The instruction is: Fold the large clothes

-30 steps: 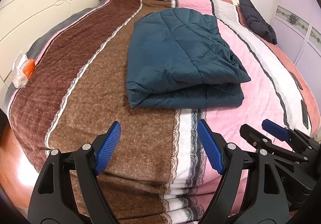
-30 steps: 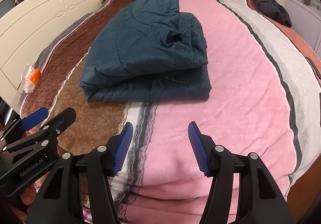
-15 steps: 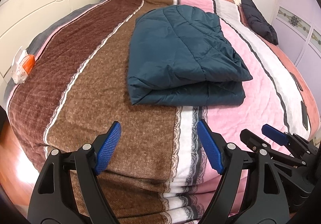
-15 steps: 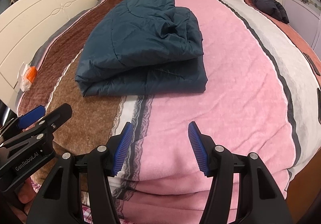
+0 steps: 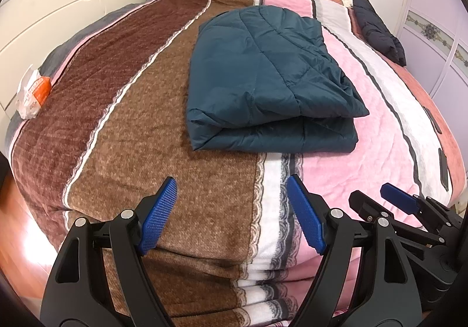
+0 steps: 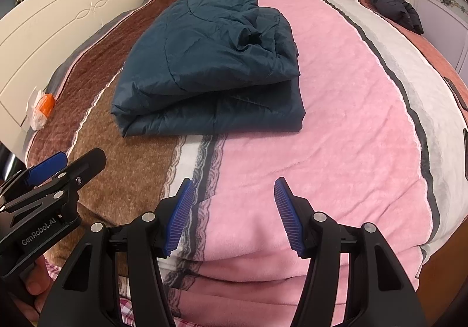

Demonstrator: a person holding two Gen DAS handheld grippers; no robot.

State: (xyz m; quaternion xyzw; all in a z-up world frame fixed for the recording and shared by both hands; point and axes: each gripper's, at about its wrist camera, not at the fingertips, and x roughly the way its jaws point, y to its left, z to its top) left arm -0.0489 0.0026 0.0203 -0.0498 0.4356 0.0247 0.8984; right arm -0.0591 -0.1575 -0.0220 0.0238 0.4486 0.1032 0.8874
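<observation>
Over the last second I have eased both my grippers toward the folded dark teal quilted jacket (image 5: 269, 84) at twelve o'clock; it now sits a little lower and nearer in both wrist views. My right gripper (image 5: 400, 204), at four o'clock in the left view, has dropped slightly.

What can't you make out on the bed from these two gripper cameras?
- Folded teal jacket: its inner layers and underside are hidden by its own top fold, in both views.
- Orange-and-white packet: the print is too small and distorted to read in the left view.
- Dark garment: its type is unclear, bunched near the fisheye edge.
</observation>
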